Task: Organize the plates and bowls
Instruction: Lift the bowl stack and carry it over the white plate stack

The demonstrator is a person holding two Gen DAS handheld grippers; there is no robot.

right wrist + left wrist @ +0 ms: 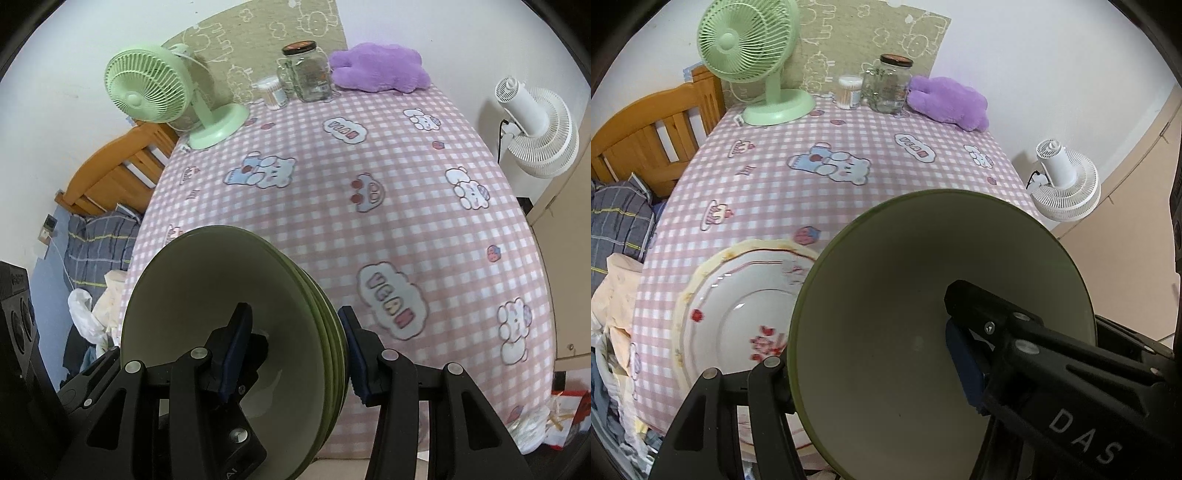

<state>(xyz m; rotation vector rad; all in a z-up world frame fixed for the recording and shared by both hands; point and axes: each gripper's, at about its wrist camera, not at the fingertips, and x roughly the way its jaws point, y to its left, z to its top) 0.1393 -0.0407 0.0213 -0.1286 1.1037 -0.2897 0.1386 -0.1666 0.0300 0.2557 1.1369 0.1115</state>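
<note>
Pink checked cloth covers the desk [849, 199]. At its near left edge lies a floral plate [738, 306]. Beside it, a stack of green bowls [229, 325] is lifted above the desk, the left gripper [871, 354] and right gripper [291, 354] each clamping opposite rims.

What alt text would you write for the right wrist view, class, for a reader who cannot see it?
The right gripper clamps the rim of a stack of green bowls, held tilted above a pink checked tablecloth. At the table's far end stand a green fan, a glass jar and a purple plush toy.
</note>
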